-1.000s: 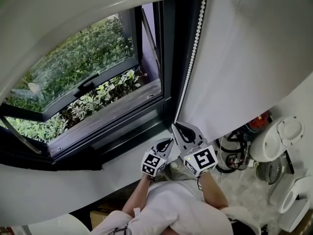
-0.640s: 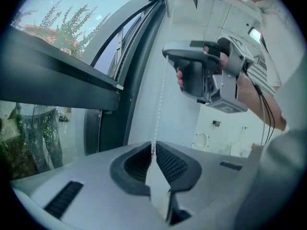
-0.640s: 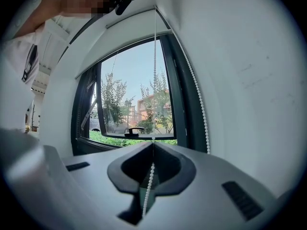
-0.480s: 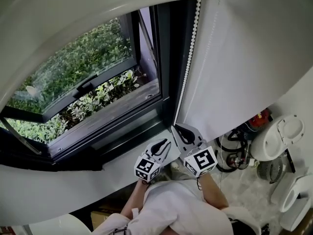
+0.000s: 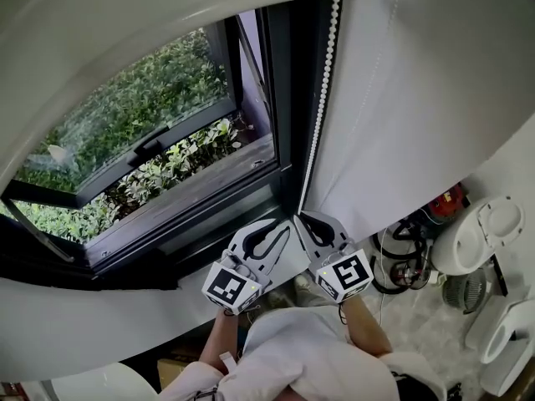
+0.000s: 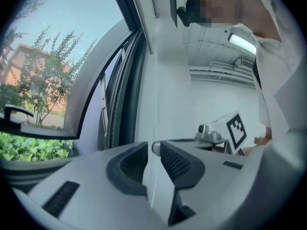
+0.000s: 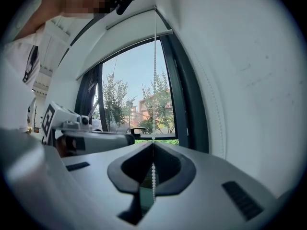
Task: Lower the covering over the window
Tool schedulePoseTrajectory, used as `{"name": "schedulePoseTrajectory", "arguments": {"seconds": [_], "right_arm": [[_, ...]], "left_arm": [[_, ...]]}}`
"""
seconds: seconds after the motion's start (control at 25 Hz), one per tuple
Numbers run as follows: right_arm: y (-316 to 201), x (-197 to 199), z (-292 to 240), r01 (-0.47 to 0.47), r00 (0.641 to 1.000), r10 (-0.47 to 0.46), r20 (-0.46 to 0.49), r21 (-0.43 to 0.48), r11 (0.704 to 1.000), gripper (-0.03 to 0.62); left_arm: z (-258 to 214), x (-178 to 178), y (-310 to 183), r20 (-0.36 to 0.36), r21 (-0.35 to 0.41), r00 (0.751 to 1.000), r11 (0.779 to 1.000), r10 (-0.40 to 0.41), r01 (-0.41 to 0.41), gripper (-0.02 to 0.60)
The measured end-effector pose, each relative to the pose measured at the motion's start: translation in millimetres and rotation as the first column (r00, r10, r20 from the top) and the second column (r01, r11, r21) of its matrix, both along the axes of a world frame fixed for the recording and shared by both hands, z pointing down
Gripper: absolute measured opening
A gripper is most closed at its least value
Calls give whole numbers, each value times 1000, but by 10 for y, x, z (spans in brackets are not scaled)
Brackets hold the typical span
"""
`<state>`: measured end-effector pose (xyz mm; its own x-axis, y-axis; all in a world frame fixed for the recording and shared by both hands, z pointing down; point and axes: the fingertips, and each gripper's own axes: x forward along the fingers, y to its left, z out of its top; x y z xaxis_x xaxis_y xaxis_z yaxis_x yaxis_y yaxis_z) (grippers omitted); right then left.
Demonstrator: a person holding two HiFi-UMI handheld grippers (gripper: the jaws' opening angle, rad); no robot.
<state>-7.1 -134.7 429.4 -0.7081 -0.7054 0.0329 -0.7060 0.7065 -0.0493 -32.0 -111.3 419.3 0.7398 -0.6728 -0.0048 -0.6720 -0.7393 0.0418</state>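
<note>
With the right tool, pinches the bead chain low down, just beside the dark window frame, jaws fully together on the beads so that a downward pull can turn the roller. With the left tool, lets go: jaws opening, pads pressing on nothing, a thin strand seeming to run up from the gap but not squeezed. Probably frees that hand to reach higher for a fresh hold. Finds the blind rolled high at the top of the window, glass almost wholly bare, so judges most of the lowering undone. Keeps to the narrow strip between frame and white wall, where the chain hangs straight. Leaves open room above both tools along the chain, little below before the sill.
</note>
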Motion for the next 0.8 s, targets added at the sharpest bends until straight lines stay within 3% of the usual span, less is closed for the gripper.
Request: {"name": "schedulePoseTrajectory", "arguments": {"seconds": [0.36, 0.52, 0.8], "right_arm": [[10, -22, 2, 6, 1000, -6, -10, -1, 1000, -3], [10, -35, 10, 8, 1000, -8, -16, 1, 1000, -3], [8, -35, 16, 10, 1000, -10, -22, -1, 1000, -3]], "left_arm": [[-1080, 171, -148, -70, 167, 997, 986, 34, -22, 98], [-1332, 260, -236, -79, 195, 995, 980, 62, -46, 129], [-1551, 385, -404, -49, 215, 997, 976, 52, -40, 112]]}}
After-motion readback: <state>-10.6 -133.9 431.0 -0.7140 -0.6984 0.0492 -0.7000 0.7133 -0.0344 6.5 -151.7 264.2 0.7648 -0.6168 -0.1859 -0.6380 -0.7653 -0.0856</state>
